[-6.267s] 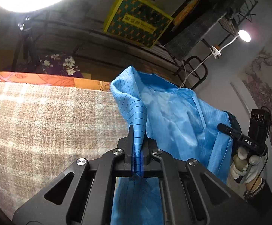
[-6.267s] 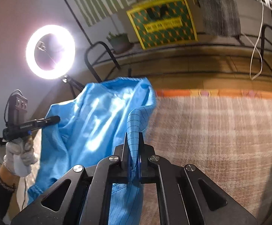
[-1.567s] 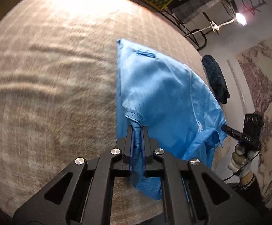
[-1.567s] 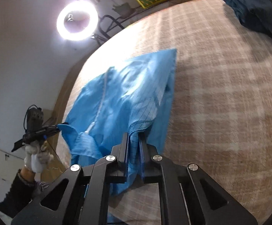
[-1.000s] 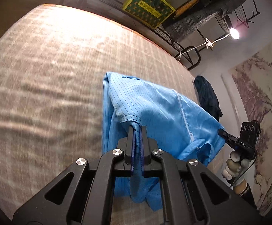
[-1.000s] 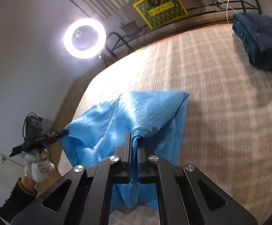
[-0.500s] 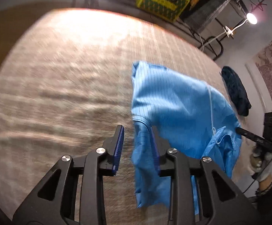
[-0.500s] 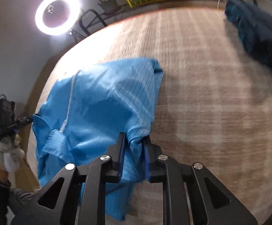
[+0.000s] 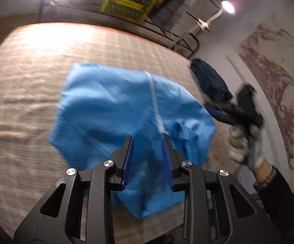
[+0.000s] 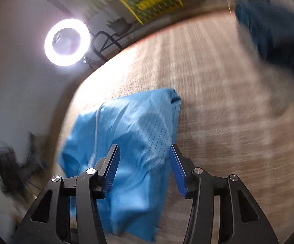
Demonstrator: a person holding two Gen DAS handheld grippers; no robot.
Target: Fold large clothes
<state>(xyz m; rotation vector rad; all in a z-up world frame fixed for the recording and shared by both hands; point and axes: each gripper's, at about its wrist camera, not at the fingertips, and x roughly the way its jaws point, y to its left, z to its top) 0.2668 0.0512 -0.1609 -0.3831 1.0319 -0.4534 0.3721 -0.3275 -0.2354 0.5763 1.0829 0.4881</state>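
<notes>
- Both grippers are apart now. Left gripper (image 9: pixel 148 158) has its jaws a little apart, with nothing pinched. Right gripper (image 10: pixel 144 169) has its jaws opening wider, and they press on nothing.
- Under both sits the blue coat (image 9: pixel 114 109). It lies on the bed (image 9: pixel 25 65), near my edge, and part of it hangs off that edge.
- It has a white zip (image 9: pixel 154 101) down the front. The cloth by the zip is bunched and bumpy, not flat.
- I think the coat is laid out but not folded yet.
- What could go wrong: the part over the edge could pull the coat down, since nothing holds it.
- If I grab the bumpy part next, I may pinch two layers at once. Then the fold would come out crooked.
- Both pictures are blurry, so I can't tell just where the sleeves lie.
- My right hand (image 9: pixel 242 144) wears a white glove, just off the coat's corner.
- A dark blue pile (image 9: pixel 210 81) lies on the far side of the bed, apart from the coat.
- Beyond the bed a ring light (image 10: pixel 67 42) shines.
</notes>
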